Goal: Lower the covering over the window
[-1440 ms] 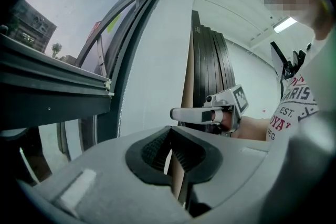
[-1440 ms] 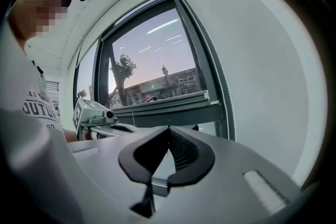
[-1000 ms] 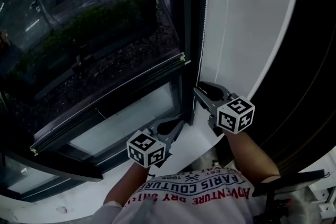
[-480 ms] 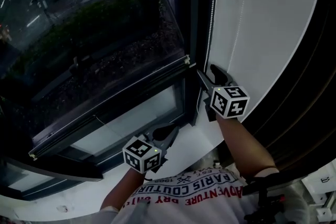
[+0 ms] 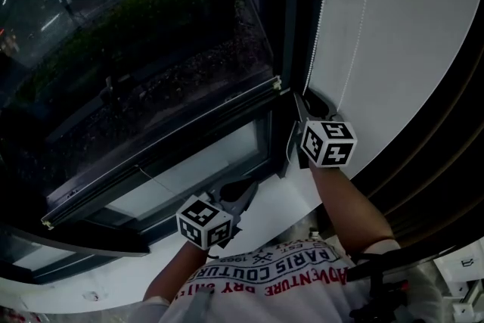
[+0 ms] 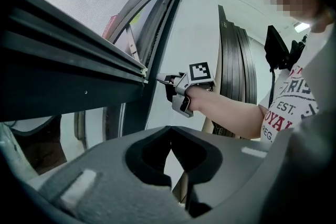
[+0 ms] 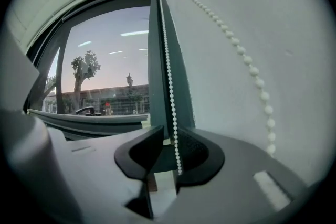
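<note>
White bead chain (image 7: pixel 169 71) hangs by the wall (image 5: pixel 408 26), just beside the window frame (image 5: pixel 291 11). One strand runs btwn the jaws of the right gripper (image 7: pixel 168 136), just closing, narrow gap, not pinching. Left gripper (image 6: pixel 169 131) lower, jaws together, empty.

We hold the left gripper (image 6: pixel 169 139) low at the head view's lower centre, jaws together and empty. Our right forearm (image 5: pixel 344 197) reaches up-frame, with the right gripper (image 7: pixel 167 136) at centre right, roughly level. Its jaws have just been closing. A gap shows, with the bead chain (image 7: pixel 170 86) between them.
</note>
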